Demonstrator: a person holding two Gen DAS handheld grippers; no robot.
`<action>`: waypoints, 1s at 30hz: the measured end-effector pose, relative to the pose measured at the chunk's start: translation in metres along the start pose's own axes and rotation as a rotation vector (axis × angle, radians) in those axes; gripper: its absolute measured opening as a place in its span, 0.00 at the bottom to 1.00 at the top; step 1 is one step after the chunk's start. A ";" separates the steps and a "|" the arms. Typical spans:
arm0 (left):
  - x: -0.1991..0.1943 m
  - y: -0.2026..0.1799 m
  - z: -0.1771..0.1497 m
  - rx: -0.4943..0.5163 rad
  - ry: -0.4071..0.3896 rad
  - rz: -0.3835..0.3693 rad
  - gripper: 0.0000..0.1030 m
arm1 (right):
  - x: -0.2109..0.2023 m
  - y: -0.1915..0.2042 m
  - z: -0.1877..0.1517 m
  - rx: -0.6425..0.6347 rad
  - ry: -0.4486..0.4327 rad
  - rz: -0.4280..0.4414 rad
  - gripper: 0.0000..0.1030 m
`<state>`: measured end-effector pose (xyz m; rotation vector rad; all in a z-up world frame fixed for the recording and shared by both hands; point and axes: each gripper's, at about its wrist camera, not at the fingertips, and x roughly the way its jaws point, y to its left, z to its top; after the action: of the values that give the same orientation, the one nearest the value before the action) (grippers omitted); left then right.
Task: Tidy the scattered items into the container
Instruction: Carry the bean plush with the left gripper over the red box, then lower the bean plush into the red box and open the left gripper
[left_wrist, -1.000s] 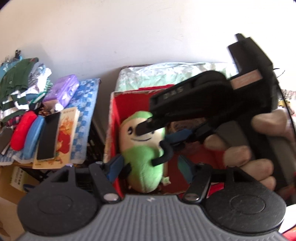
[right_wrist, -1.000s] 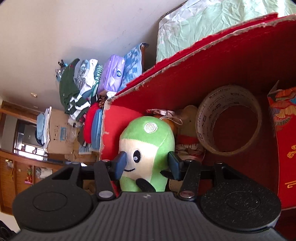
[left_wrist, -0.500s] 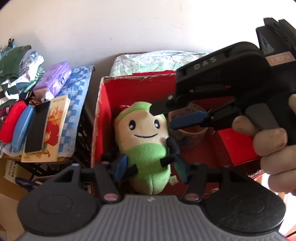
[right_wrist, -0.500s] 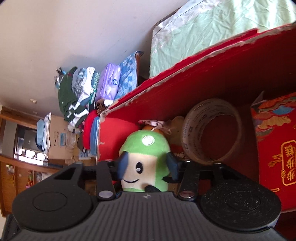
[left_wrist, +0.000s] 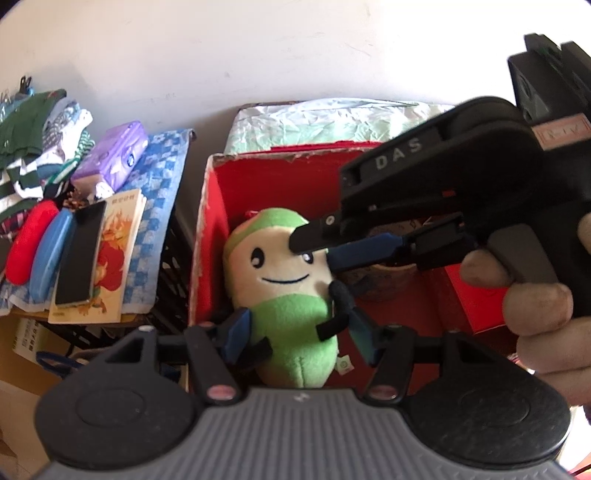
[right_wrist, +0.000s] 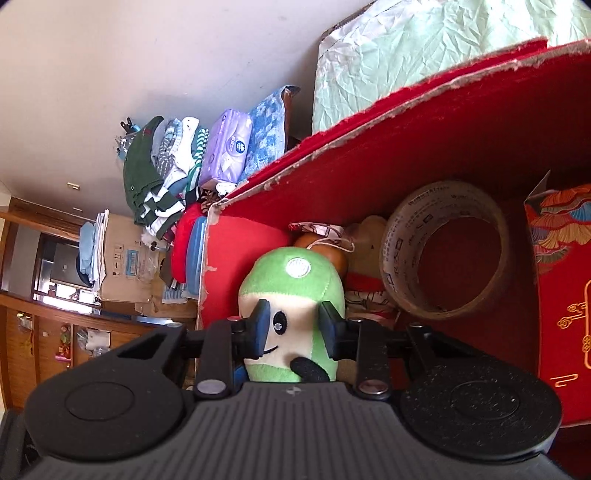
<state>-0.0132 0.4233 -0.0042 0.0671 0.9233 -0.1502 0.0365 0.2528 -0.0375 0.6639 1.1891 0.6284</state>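
Note:
A green and cream plush toy (left_wrist: 284, 295) with a smiling face stands in the left part of the red box (left_wrist: 207, 221). My left gripper (left_wrist: 299, 332) grips its lower body, pads against its sides, jaws easing open slightly. My right gripper (left_wrist: 314, 249), held by a hand (left_wrist: 535, 306), comes in from the right at the toy's head. In the right wrist view the right gripper (right_wrist: 293, 323) is closing, its pads pressing into the plush toy (right_wrist: 291, 280) either side of one eye. A tape roll (right_wrist: 443, 251) and a red printed packet (right_wrist: 565, 295) also lie in the red box (right_wrist: 406, 147).
Left of the box a crate top holds a picture book (left_wrist: 110, 258), a black flat case (left_wrist: 79, 254), blue and red pouches (left_wrist: 33, 240), a purple tissue pack (left_wrist: 110, 155) and folded clothes (left_wrist: 33, 122). A pale green covered block (left_wrist: 332, 122) stands behind the box against the wall.
The right gripper's jaws have narrowed from astride the toy's head to pinching it. In the left wrist view the right gripper has drawn back to the right, and the toy stays between the left fingers.

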 end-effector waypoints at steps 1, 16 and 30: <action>0.001 0.001 0.001 -0.003 0.002 0.002 0.59 | -0.001 0.000 0.000 0.002 -0.002 0.003 0.34; 0.003 -0.004 0.002 -0.019 0.023 0.040 0.62 | -0.016 0.012 -0.008 -0.098 -0.086 -0.079 0.36; 0.005 0.000 0.004 -0.035 0.025 0.052 0.66 | -0.028 0.011 -0.020 -0.158 -0.142 -0.181 0.36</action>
<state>-0.0069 0.4220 -0.0060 0.0610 0.9485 -0.0855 0.0094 0.2418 -0.0162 0.4540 1.0422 0.5079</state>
